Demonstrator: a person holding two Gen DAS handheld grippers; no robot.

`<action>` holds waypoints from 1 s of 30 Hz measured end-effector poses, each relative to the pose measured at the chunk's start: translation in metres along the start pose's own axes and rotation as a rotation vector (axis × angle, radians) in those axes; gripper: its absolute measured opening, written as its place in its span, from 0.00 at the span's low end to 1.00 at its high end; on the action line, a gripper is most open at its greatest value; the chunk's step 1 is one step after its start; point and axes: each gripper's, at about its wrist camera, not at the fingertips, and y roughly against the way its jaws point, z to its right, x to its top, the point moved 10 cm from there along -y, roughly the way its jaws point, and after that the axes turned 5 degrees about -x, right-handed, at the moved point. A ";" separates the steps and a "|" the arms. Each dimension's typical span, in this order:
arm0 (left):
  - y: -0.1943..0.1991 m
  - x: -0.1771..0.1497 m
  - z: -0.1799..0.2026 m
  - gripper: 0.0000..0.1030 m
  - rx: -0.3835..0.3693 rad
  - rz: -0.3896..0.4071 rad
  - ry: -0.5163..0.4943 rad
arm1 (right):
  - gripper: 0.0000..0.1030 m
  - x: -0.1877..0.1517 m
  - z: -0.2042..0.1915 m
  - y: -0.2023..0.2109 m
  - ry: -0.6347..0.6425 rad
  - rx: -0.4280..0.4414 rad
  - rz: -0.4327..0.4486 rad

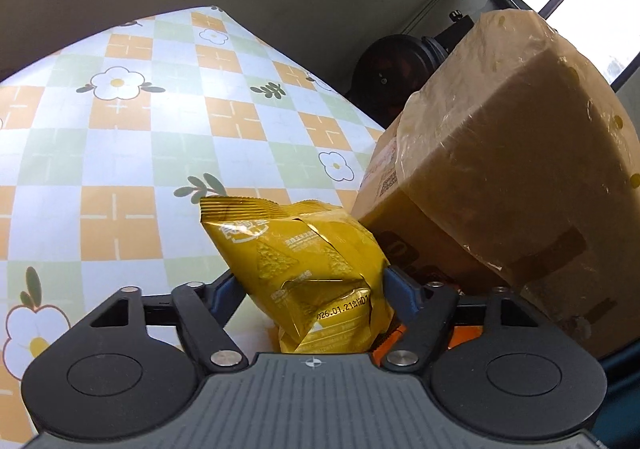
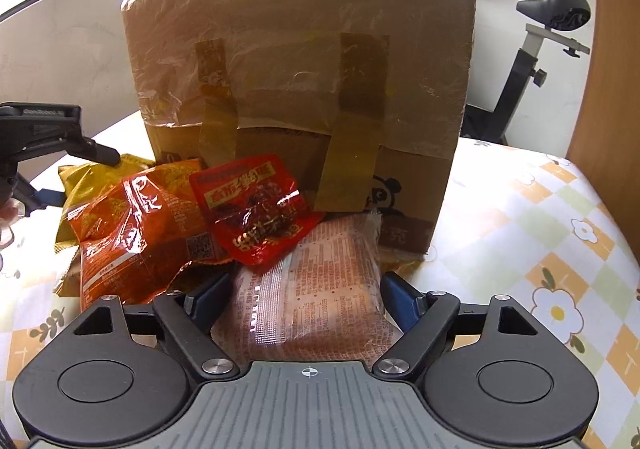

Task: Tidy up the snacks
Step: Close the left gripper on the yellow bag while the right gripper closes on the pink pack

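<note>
My left gripper (image 1: 310, 285) is shut on a gold snack bag (image 1: 304, 261), its blue pads pressing both sides, next to the taped cardboard box (image 1: 500, 153). In the right wrist view my right gripper (image 2: 300, 293) has its pads against both sides of a pinkish-orange printed snack pack (image 2: 316, 289) lying in front of the box (image 2: 304, 81). A red snack pouch (image 2: 256, 209) and an orange snack bag (image 2: 128, 233) lie to its left, over the gold bag (image 2: 76, 185). The left gripper (image 2: 60, 145) shows at the left edge.
The table has a checkered flower-print cloth (image 1: 120, 153). The tall box stands at the table's far side. An exercise bike (image 2: 556, 49) stands behind the table on the right, and a wooden panel (image 2: 608, 89) is at the far right.
</note>
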 end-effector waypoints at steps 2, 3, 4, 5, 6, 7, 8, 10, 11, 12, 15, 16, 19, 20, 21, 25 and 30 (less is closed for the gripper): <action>0.005 -0.001 0.000 0.69 -0.008 0.000 -0.013 | 0.76 0.000 0.000 0.001 0.000 0.001 -0.007; 0.008 0.000 -0.002 0.68 -0.002 0.003 -0.027 | 0.76 0.000 0.000 0.001 0.000 0.000 -0.011; 0.015 0.000 -0.004 0.67 0.012 0.009 -0.043 | 0.76 0.000 0.000 0.002 -0.001 0.000 -0.014; 0.021 0.000 -0.006 0.67 0.028 0.017 -0.061 | 0.76 0.000 0.000 0.002 -0.002 -0.001 -0.019; 0.028 0.001 -0.008 0.67 0.041 0.026 -0.076 | 0.76 0.000 0.000 0.002 -0.002 -0.002 -0.022; 0.035 0.001 -0.010 0.67 0.049 0.035 -0.092 | 0.76 0.001 0.000 0.003 -0.002 -0.005 -0.025; 0.043 0.002 -0.013 0.67 0.058 0.047 -0.110 | 0.76 0.001 -0.001 0.003 -0.001 -0.007 -0.027; 0.057 0.003 -0.017 0.67 0.074 0.071 -0.143 | 0.76 0.001 -0.003 0.002 0.004 -0.012 -0.027; 0.064 0.003 -0.019 0.67 0.081 0.081 -0.158 | 0.77 0.001 -0.003 0.001 0.006 -0.014 -0.026; 0.069 0.002 -0.021 0.67 0.088 0.089 -0.168 | 0.77 0.002 -0.003 0.001 0.008 -0.016 -0.026; 0.079 -0.004 -0.026 0.67 0.102 0.091 -0.176 | 0.78 0.002 -0.005 -0.002 0.014 -0.022 -0.028; 0.081 -0.006 -0.027 0.67 0.103 0.089 -0.176 | 0.78 0.002 -0.005 -0.003 0.018 -0.026 -0.028; 0.086 -0.013 -0.026 0.67 0.106 0.086 -0.173 | 0.76 0.001 -0.006 -0.005 0.035 -0.030 -0.031; 0.087 -0.014 -0.026 0.67 0.104 0.087 -0.171 | 0.74 0.001 -0.007 -0.004 0.045 -0.027 -0.032; 0.087 -0.014 -0.025 0.67 0.100 0.087 -0.169 | 0.71 0.001 -0.008 -0.002 0.059 -0.025 -0.032; 0.095 -0.014 -0.020 0.67 0.084 0.103 -0.188 | 0.68 0.002 -0.005 0.014 0.123 -0.047 -0.006; 0.105 -0.014 -0.015 0.67 0.084 0.134 -0.211 | 0.68 -0.001 0.013 0.039 0.099 -0.086 0.018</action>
